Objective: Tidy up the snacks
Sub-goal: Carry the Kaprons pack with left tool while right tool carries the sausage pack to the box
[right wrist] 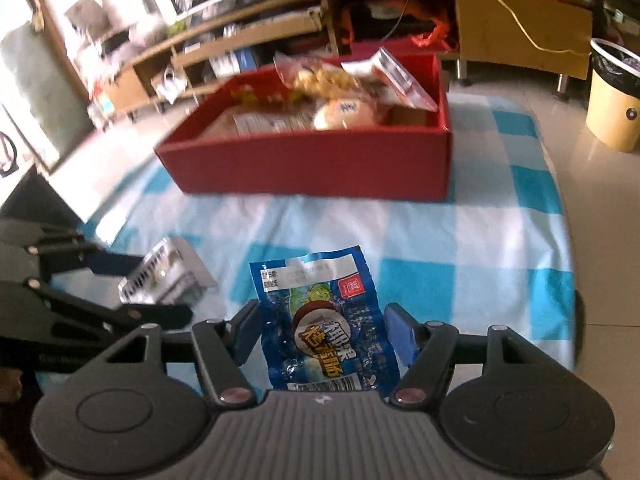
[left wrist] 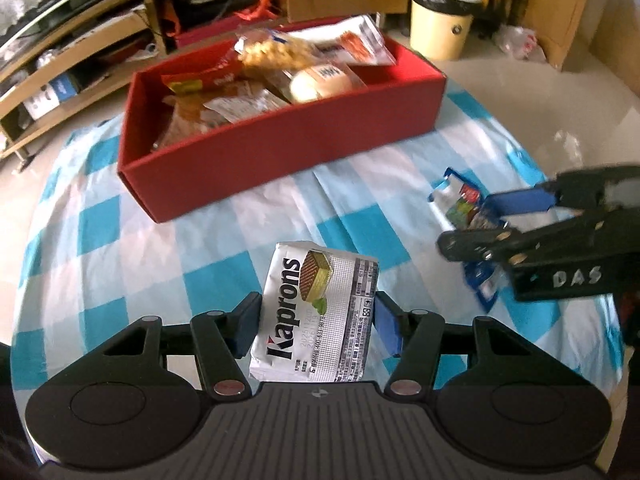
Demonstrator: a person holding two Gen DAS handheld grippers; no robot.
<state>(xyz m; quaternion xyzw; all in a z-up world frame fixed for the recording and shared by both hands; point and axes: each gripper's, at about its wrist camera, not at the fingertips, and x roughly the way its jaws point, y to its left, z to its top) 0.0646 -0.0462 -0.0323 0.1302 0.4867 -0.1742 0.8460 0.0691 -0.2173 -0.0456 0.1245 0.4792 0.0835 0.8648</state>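
Nearest, pinched between the pads of the left claw: a silver Kaprons wafer pack, long axis running away from the camera toward the red box, lettering reading along that axis. Likewise gripped in the right claw: a blue snack packet, long axis pointing the same way, tilted slightly left at its far end. Both held above a blue-and-white checked cloth on the bench. Farther on, resting on the cloth, the open red box crowded with wrapped snacks. Beyond, a cream waste bin on the floor.
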